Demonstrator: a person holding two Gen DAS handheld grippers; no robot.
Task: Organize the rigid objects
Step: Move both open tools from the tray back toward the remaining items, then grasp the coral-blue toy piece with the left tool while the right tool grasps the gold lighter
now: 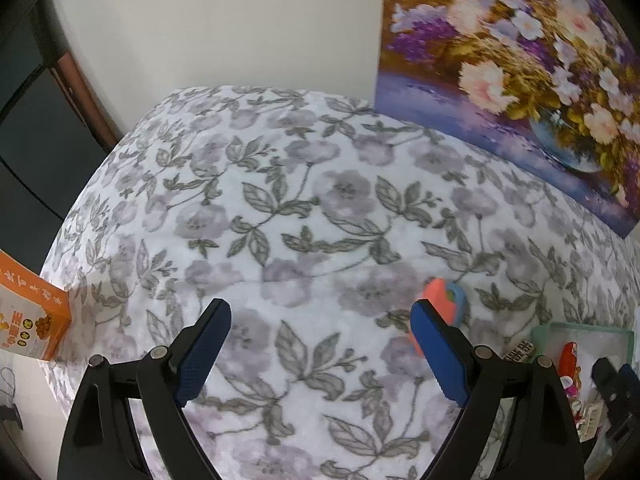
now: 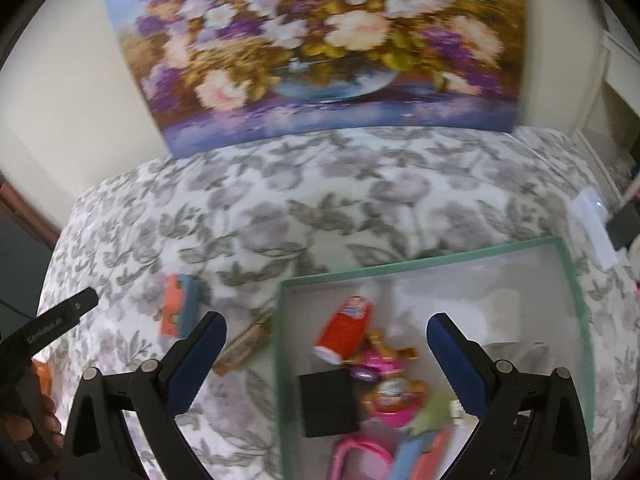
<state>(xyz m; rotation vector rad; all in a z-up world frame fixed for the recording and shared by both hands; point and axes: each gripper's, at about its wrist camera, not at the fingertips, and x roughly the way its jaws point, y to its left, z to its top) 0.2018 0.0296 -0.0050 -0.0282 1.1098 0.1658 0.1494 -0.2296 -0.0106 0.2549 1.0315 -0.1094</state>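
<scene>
- Right wrist view alone: green-rimmed box (image 2: 576, 292) on the floral worktop (image 2: 240, 216), holding a red tube (image 2: 344, 328).
- Left wrist view alone: orange carton (image 1: 36, 316).
- Orange-and-blue toy (image 1: 444, 300) lies outside the box.
- Left gripper (image 1: 320, 344) and right gripper (image 2: 326, 344): fingers wide, empty.

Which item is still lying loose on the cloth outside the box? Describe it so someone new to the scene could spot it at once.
Start at the green-rimmed box on the floral cloth, below the flower painting. To the box's left lies a flat striped piece, and beyond that the orange and blue toy block. It is the only bright orange and blue thing lying on the bare cloth.
</scene>
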